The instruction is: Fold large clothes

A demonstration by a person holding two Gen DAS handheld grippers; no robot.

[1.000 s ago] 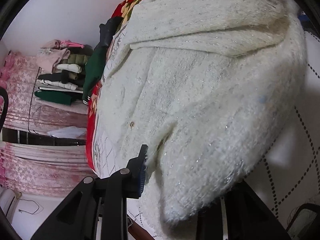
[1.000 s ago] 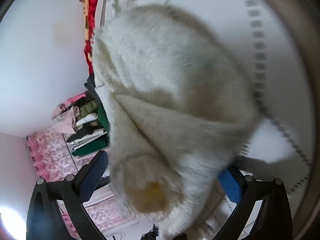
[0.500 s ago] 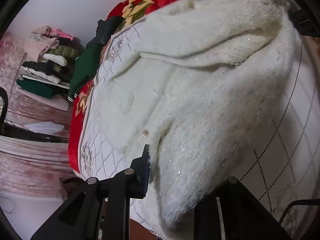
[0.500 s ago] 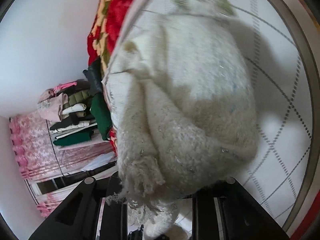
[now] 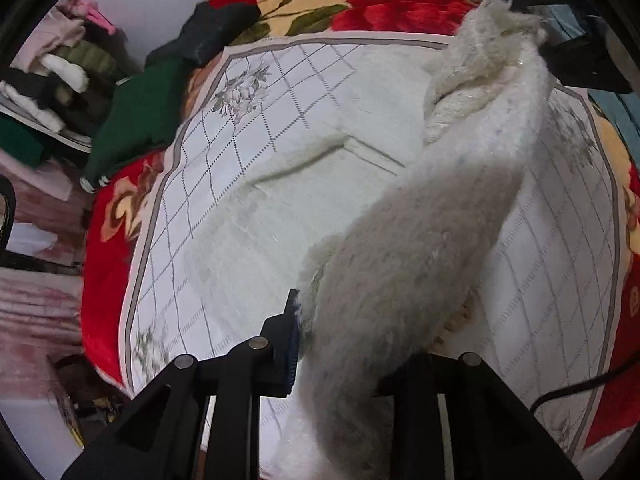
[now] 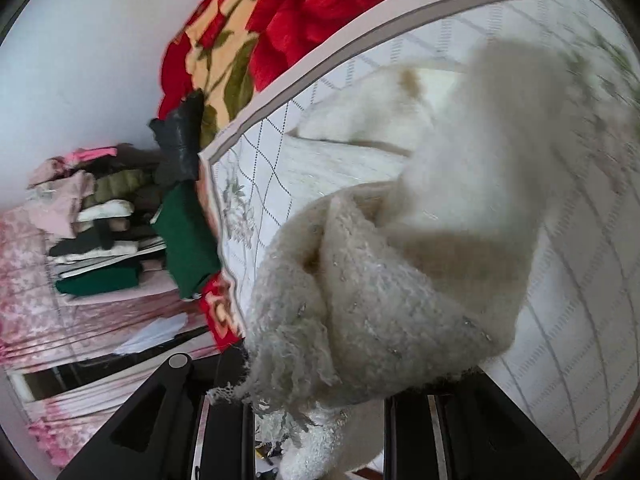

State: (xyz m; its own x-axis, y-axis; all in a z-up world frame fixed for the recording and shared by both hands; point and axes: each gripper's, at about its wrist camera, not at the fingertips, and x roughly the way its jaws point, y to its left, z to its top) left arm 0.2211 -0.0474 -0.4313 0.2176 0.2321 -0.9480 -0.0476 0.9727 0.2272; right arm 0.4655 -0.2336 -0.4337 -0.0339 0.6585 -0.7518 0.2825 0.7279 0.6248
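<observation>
Item: white fuzzy sweater (image 5: 420, 248), now lifted higher off the bed than a second ago, strung between my tongs. Left tongs (image 5: 340, 344) clamp one end; right tongs (image 6: 316, 396) clamp its fringed edge. Beneath: quilted white sheet (image 5: 248, 128), red floral blanket (image 6: 320, 8). Beside: green garment (image 5: 136, 120).

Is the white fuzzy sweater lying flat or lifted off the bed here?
Partly lifted: the white fuzzy sweater hangs bunched from both grippers, while its lower part still lies on the white quilted cover.
</observation>
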